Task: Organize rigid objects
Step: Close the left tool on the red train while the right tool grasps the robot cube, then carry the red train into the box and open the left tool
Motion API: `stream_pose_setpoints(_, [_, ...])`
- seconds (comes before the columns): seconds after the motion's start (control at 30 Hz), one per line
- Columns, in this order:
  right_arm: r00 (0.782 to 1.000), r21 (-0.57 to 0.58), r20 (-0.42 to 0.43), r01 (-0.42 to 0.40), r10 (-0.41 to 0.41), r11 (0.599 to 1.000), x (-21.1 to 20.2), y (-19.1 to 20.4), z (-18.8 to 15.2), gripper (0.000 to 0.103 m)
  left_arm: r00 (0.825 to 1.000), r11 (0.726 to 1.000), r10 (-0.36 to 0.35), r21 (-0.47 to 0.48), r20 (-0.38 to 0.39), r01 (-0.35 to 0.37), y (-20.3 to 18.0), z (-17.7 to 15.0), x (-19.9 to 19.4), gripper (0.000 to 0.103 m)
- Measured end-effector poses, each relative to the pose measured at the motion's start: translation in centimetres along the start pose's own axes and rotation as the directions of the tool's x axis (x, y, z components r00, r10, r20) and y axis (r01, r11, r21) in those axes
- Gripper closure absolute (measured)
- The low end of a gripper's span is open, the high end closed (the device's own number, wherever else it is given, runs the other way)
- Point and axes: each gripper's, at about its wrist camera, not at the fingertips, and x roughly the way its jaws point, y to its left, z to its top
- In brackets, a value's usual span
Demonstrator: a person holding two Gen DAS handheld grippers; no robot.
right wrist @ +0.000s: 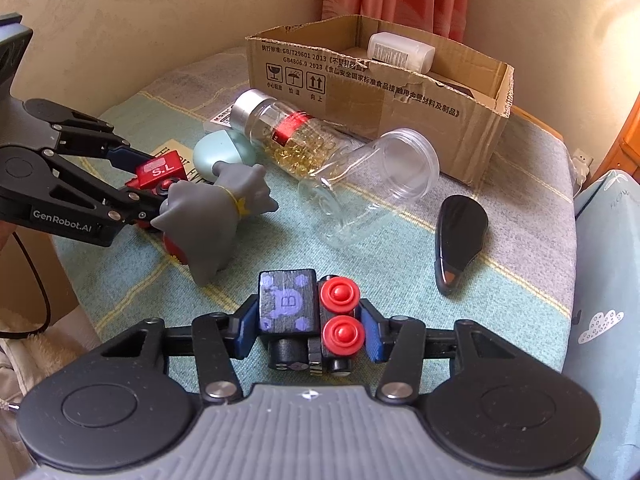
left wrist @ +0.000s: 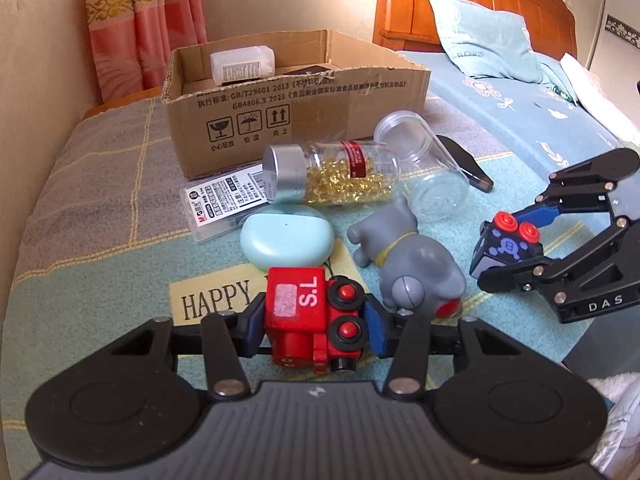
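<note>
Scene: cluttered cloth-covered counter (left wrist: 100, 184) with an open cardboard box (left wrist: 280, 120) at 12 o'clock, beside a bed.
Left tool (left wrist: 314, 330): clamped on the red toy train car (left wrist: 304, 320), pads pressing its two ends, car low over the cloth at 6 o'clock of its own view.
Right tool (right wrist: 306, 326): clamped on the black toy train car (right wrist: 304, 312) with purple marks and red wheels, gripped end to end; in the left view it sits at 3 o'clock.
Why this grip: both cars are blocky and hard, so squeezing across flat ends probably keeps them from twisting; wheels face up, clear of the pads.
Box contents: a white bottle (left wrist: 243, 65) leans against the far wall, and something dark lies beside it; the box seems to be the collecting place.
Still loose: capsule bottle (left wrist: 332, 172) on its side, empty clear jar (left wrist: 424, 164) tipped over next to it, mint case (left wrist: 288, 240), grey cat figure (left wrist: 408, 256) lying touching the red car's side, flat pen box (left wrist: 224, 204), black teardrop-shaped object (right wrist: 460, 236) at 3 o'clock in the right view.
Step in hand: both cars gripped, likely about to be carried to the box.
Risk: the cat figure lies against the left tool's load and may be nudged on lifting.
</note>
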Motion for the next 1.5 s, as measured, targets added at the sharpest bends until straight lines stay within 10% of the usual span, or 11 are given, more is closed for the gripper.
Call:
stream_pose_setpoints(0.63, [0.999, -0.005, 0.041, 0.008, -0.008, 1.0, -2.4, -0.6, 1.3, 0.048, 0.998, 0.999, 0.002, 0.046, 0.068, -0.005, 0.3, 4.3, -3.5, 0.055])
stream_pose_setpoints(1.17, [0.977, -0.018, 0.201, 0.074, -0.069, 0.997, -5.5, -4.3, 6.7, 0.048, 0.978, 0.988, 0.07, 0.12, 0.199, -0.096, 3.5, 16.8, 0.2, 0.054])
stream_pose_setpoints(1.3, [0.972, -0.021, 0.219, 0.091, -0.084, 0.996, -5.4, -5.3, 8.0, 0.048, 0.96, 0.98, 0.149, 0.093, 0.235, -0.175, 4.1, 17.1, 1.7, 0.002])
stream_pose_setpoints(1.5, [0.971, -0.023, 0.221, 0.103, -0.095, 0.994, -5.0, -6.0, 9.5, 0.048, 0.948, 0.979, 0.176, 0.052, 0.265, -0.196, 4.5, 15.1, 0.8, 0.001])
